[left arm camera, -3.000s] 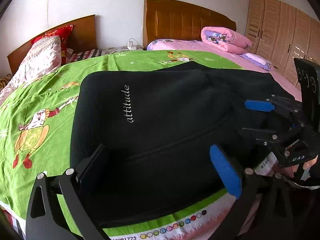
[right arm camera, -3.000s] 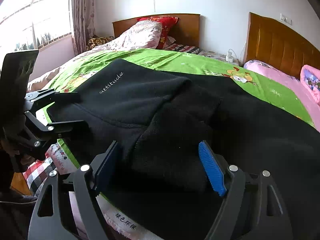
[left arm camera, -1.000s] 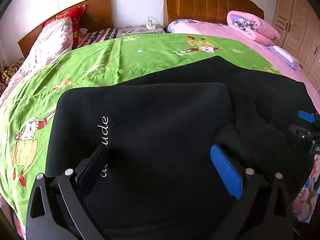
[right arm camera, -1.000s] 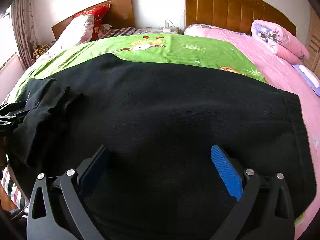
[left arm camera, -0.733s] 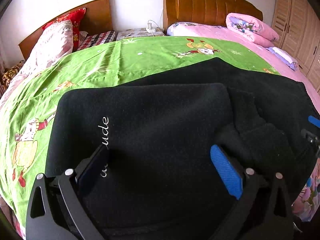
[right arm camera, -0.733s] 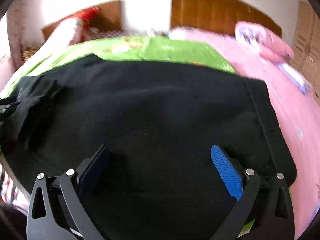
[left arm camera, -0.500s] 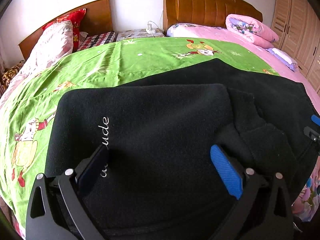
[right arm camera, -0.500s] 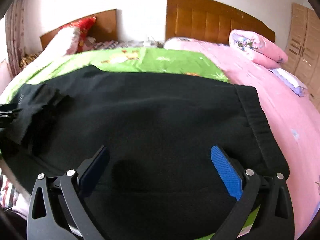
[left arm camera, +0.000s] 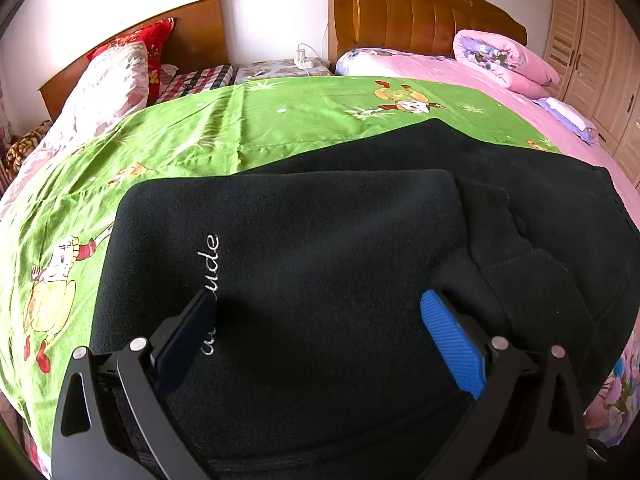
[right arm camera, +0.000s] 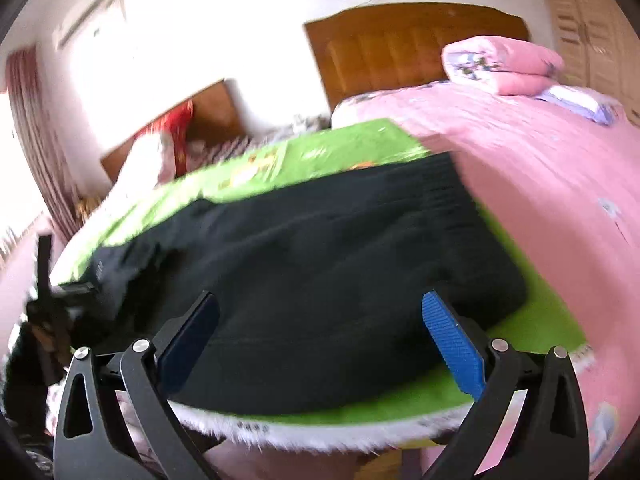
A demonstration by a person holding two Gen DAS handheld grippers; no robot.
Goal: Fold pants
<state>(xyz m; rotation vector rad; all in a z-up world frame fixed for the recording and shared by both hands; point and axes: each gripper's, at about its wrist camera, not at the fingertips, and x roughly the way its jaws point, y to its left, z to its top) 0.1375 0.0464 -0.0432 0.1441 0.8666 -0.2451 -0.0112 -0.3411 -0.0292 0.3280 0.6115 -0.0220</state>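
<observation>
Half a second ago the right gripper (right arm camera: 320, 340) looked straight across the black pants (right arm camera: 320, 248); now it has swung to the side and tipped, so its picture is tilted and blurry. Its jaws are wide open with nothing between them, above the near edge of the pants. The left gripper (left arm camera: 316, 332) has barely moved. Its jaws are wide open too, low over the folded part of the pants (left arm camera: 320, 248), and I cannot tell if they touch the cloth.

The pants lie on the green sheet (left arm camera: 200, 136) on the bed. One end is folded over on top, with white letters (left arm camera: 210, 276) on it. The left jaw hides the middle of the word. The bottom of the pants is cut off behind the gripper frame.

In the right view, a dark shape at the far left is probably the left gripper (right arm camera: 72, 290), but it is too blurry to make out. A pink quilt (right arm camera: 560, 184) lies beside the green sheet.
</observation>
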